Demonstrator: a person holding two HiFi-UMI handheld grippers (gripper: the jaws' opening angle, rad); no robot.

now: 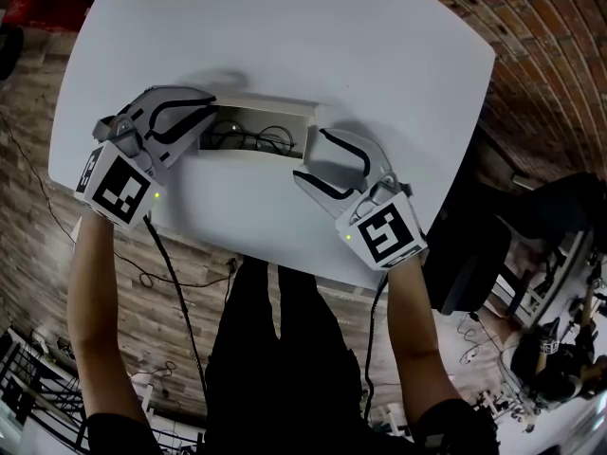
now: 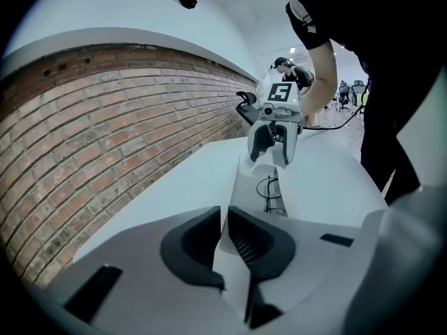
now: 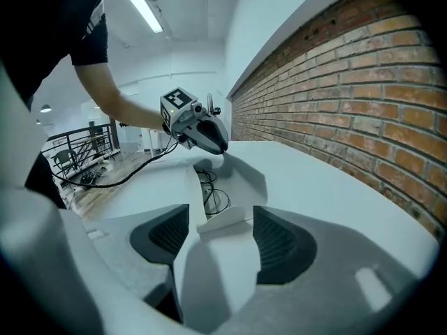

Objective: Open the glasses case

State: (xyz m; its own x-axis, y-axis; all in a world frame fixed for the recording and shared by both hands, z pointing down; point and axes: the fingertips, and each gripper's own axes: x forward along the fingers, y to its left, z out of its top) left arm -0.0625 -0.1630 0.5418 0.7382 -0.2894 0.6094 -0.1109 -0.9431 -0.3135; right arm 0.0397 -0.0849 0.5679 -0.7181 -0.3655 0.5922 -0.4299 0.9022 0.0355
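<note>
A white glasses case (image 1: 258, 112) lies open on the white table (image 1: 285, 36), with dark-framed glasses (image 1: 252, 140) inside it. At the case's left end, my left gripper (image 1: 204, 123) is shut on a thin white flap of the case (image 2: 234, 257), which stands on edge between its pads. In the left gripper view the glasses (image 2: 272, 187) show further along the case. My right gripper (image 1: 310, 156) straddles the right end of the case with its jaws wide; the case's end (image 3: 223, 223) fills the gap between the pads. The left gripper (image 3: 208, 144) shows at the far end in the right gripper view.
A brick wall (image 2: 105, 117) runs along the table's far side. The table's near edge (image 1: 285, 263) lies just behind both grippers, and black cables (image 1: 175, 282) hang below it. Office chairs and equipment (image 1: 560, 339) stand on the floor at the right.
</note>
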